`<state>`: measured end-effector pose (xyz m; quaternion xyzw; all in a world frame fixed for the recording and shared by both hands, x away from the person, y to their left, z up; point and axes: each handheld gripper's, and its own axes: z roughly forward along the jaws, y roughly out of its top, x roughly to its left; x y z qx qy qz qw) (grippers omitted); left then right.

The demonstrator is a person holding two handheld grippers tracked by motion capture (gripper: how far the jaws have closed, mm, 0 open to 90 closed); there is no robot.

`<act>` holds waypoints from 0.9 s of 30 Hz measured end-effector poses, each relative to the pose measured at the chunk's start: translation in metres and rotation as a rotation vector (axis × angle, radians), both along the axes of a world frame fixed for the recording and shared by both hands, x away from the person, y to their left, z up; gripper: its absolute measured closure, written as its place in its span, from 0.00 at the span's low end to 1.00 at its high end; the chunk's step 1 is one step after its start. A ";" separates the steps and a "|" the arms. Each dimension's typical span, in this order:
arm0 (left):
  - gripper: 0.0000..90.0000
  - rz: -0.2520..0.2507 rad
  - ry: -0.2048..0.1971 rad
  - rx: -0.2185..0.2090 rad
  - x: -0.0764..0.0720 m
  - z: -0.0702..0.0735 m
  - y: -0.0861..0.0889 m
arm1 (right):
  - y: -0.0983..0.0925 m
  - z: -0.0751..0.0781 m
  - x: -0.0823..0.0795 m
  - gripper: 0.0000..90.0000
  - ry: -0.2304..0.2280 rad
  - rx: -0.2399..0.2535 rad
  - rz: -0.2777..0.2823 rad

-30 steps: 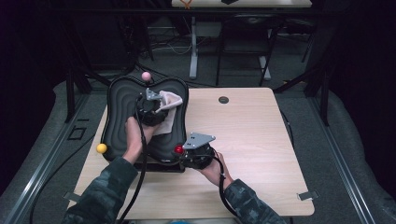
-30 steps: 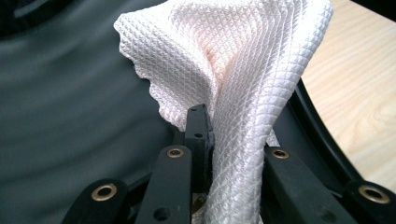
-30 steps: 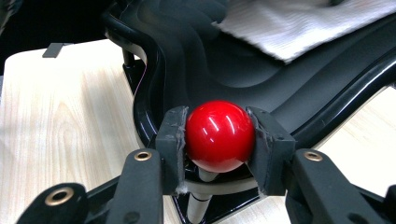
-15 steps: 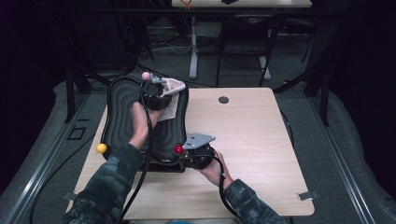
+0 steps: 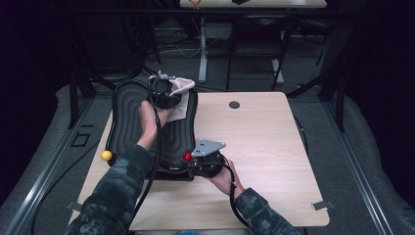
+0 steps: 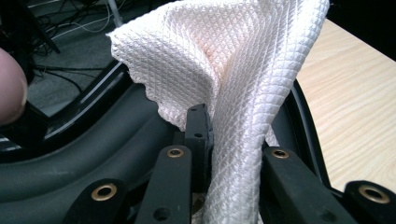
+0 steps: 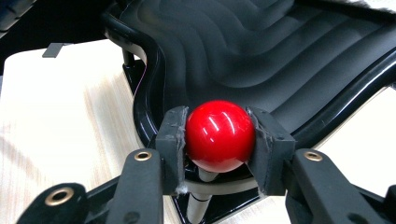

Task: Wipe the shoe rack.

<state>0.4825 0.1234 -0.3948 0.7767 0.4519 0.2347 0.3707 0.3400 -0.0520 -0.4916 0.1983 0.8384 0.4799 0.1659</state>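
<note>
Dark workshop floor surrounds a pale wooden table (image 5: 274, 147) bearing a black rippled tray (image 5: 127, 127), long axis running away from the person. Left gripper (image 5: 164, 90) pinches a white waffle-weave cloth (image 6: 233, 70) at its far end; right gripper (image 7: 219, 140) clamps the near red ball knob (image 7: 219, 135).

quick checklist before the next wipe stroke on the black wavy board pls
1. Left claw shut on the white cloth: ok.
2. Right claw clamped on the red ball at the board's near corner: ok.
3. Cloth over the black wavy board, at its far end: ok.
4. Cloth pressed flat on the surface: not ok, it bunches upward.
5. Yellow ball clear of the hands: ok.
6. Dirt left on the board: cannot tell.
</note>
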 end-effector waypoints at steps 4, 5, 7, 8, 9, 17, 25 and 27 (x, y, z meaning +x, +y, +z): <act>0.89 -0.010 0.008 0.004 -0.009 -0.004 0.001 | 0.000 0.000 0.000 0.67 -0.001 0.002 0.001; 0.89 -0.012 0.006 0.006 -0.012 -0.006 0.001 | 0.000 0.000 0.000 0.67 -0.001 0.002 0.002; 0.89 -0.020 0.008 0.005 -0.019 -0.010 0.002 | 0.000 0.000 0.000 0.67 -0.001 0.003 0.001; 0.89 -0.021 0.010 0.002 -0.023 -0.012 0.003 | 0.000 0.000 0.000 0.67 0.000 0.004 0.001; 0.89 -0.025 0.012 0.000 -0.027 -0.014 0.003 | 0.000 0.000 0.000 0.67 0.000 0.003 0.001; 0.88 -0.064 0.016 -0.002 -0.060 -0.033 0.009 | 0.000 -0.001 0.000 0.67 -0.005 0.002 -0.001; 0.88 -0.101 0.023 -0.005 -0.087 -0.047 0.006 | 0.000 -0.001 0.000 0.67 -0.004 0.005 -0.002; 0.88 -0.100 0.023 -0.013 -0.092 -0.051 0.006 | 0.000 -0.001 0.000 0.67 -0.006 0.003 -0.003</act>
